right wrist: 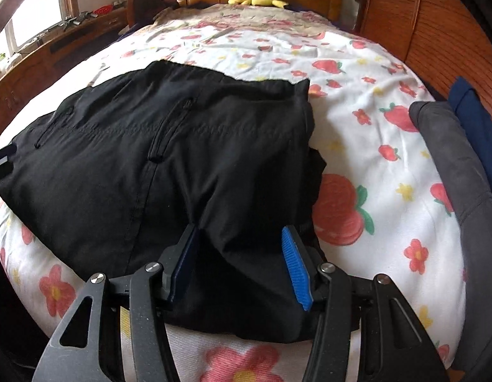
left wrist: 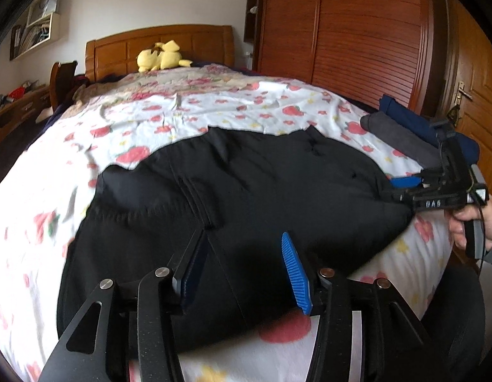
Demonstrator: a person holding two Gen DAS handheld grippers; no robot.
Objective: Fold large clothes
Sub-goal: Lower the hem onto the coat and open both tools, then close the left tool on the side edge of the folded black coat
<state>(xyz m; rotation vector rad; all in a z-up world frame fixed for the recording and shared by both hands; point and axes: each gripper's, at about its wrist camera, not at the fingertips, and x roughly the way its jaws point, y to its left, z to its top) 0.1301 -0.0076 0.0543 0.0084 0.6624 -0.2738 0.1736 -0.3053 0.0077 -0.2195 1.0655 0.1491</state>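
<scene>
Already folded down to a compact black block: black garment (left wrist: 233, 197) lying flat on the flowered bedspread (left wrist: 214, 108), near the foot edge of the bed, seams and a pocket line visible on top. Looks like trousers or similar, doubled at least once; exact number of layers impossible to tell.

Left gripper (left wrist: 246, 273) hovering over the near edge of that block, jaws spread, blue pads clear of the cloth, nothing pinched. Right gripper (right wrist: 242, 270) likewise spread over the near right corner, cloth lying under and between the pads (right wrist: 297, 270) but not squeezed. Same right gripper seen from the left wrist view at the far right side of the garment, held in a hand (left wrist: 469, 222), pointing in over the edge.

Off to the right, well apart from the black piece: 2 finished items, a grey folded garment (right wrist: 453, 146) and a navy folded garment (right wrist: 481, 121), stacked side by side at the bed edge. Yellow plush toy (left wrist: 163, 57) up at the headboard, out of the way.

Judged progress: well along for this piece. Remaining, probably: 1 more fold to match the size of the 2 finished ones, or a final smoothing, then a move over to the pile. No other unfolded clothes visible on the bed.
</scene>
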